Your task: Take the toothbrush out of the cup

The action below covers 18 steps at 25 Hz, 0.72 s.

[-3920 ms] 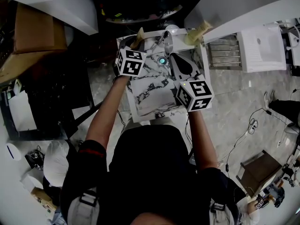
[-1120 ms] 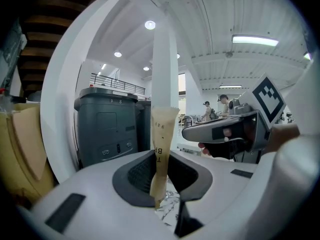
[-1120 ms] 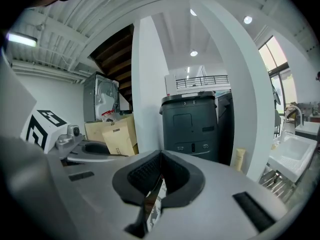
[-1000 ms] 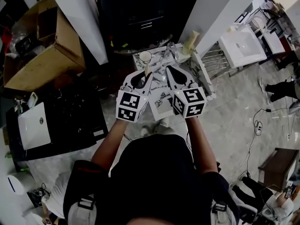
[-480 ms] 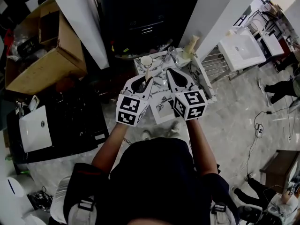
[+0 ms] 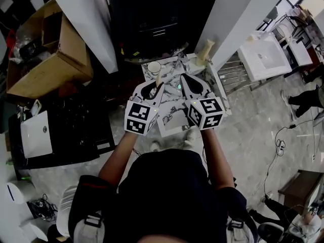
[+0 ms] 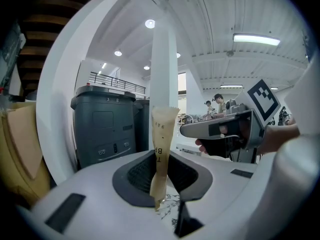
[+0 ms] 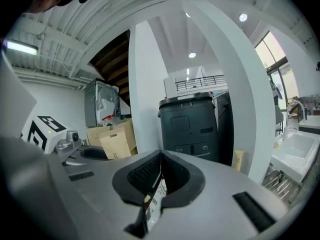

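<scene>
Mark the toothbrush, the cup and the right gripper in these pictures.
toothbrush (image 7: 161,144), left gripper view, middle of its paper sleeve.
cup (image 6: 154,67), head view, its open top.
right gripper (image 6: 183,76), head view, tips of its shut jaws.

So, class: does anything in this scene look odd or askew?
The toothbrush in the left gripper is paper-wrapped, and the wrapping crumples narrow where the jaws pinch it. Nothing looks spilled or broken.

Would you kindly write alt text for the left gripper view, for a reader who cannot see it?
The left hand-held gripper clamps an upright paper-wrapped toothbrush. The right hand-held gripper is at right, grey bins behind.
</scene>
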Motion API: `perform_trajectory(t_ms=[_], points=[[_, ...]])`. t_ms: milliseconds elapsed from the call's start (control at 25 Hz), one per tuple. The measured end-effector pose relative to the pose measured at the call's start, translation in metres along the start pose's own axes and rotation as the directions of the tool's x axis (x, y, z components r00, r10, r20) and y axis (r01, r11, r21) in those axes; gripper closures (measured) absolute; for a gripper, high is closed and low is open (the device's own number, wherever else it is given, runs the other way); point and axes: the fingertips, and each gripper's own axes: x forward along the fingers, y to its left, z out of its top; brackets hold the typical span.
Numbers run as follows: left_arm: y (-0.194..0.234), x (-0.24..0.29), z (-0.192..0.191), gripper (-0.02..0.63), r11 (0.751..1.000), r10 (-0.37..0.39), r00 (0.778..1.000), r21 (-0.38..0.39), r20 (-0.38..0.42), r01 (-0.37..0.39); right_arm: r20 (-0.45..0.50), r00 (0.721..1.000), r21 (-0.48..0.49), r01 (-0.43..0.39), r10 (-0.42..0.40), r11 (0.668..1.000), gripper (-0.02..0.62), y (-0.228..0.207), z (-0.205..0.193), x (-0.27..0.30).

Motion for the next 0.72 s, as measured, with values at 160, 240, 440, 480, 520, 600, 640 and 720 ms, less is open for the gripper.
perform_trajectory(t_ms=[160, 240, 440, 480, 520, 600, 640, 720], points=[[-0.009, 0.02, 0.005, 0.538, 0.999, 0.037, 0.999, -0.023, -0.003, -0.037, -0.012, 1.0, -0.003, -0.025, 0.025, 1.0, 0.561, -0.025, 0.0, -0.003], [-0.014, 0.03, 0.007, 0.538, 0.998, 0.05, 0.999, -0.035, -0.004, -0.05, -0.015, 0.999, 0.005, -0.033, 0.033, 0.999, 0.561, -0.039, -0.001, -0.003], [-0.025, 0.052, 0.014, 0.538, 0.996, 0.077, 0.997, -0.048, -0.006, -0.077, -0.026, 0.997, 0.002, -0.067, 0.067, 0.998, 0.561, -0.065, 0.002, 0.001], [-0.027, 0.056, 0.015, 0.538, 0.995, 0.082, 0.997, -0.05, -0.007, -0.082, -0.03, 0.997, -0.005, -0.074, 0.074, 0.997, 0.561, -0.068, 0.002, 0.001], [-0.028, 0.059, 0.015, 0.538, 0.995, 0.086, 0.996, -0.052, -0.007, -0.086, -0.032, 0.996, -0.012, -0.08, 0.079, 0.997, 0.561, -0.072, 0.003, 0.001], [-0.03, 0.068, 0.019, 0.538, 0.994, 0.095, 0.995, -0.052, -0.006, -0.095, -0.028, 0.996, -0.015, -0.087, 0.087, 0.996, 0.561, -0.082, 0.007, 0.002], [-0.03, 0.073, 0.021, 0.538, 0.994, 0.1, 0.995, -0.052, -0.005, -0.101, -0.021, 0.996, -0.009, -0.092, 0.092, 0.996, 0.561, -0.088, 0.011, 0.003], [-0.033, 0.085, 0.027, 0.538, 0.992, 0.11, 0.994, -0.054, -0.003, -0.11, -0.007, 0.995, 0.004, -0.102, 0.102, 0.995, 0.561, -0.101, 0.016, 0.003]])
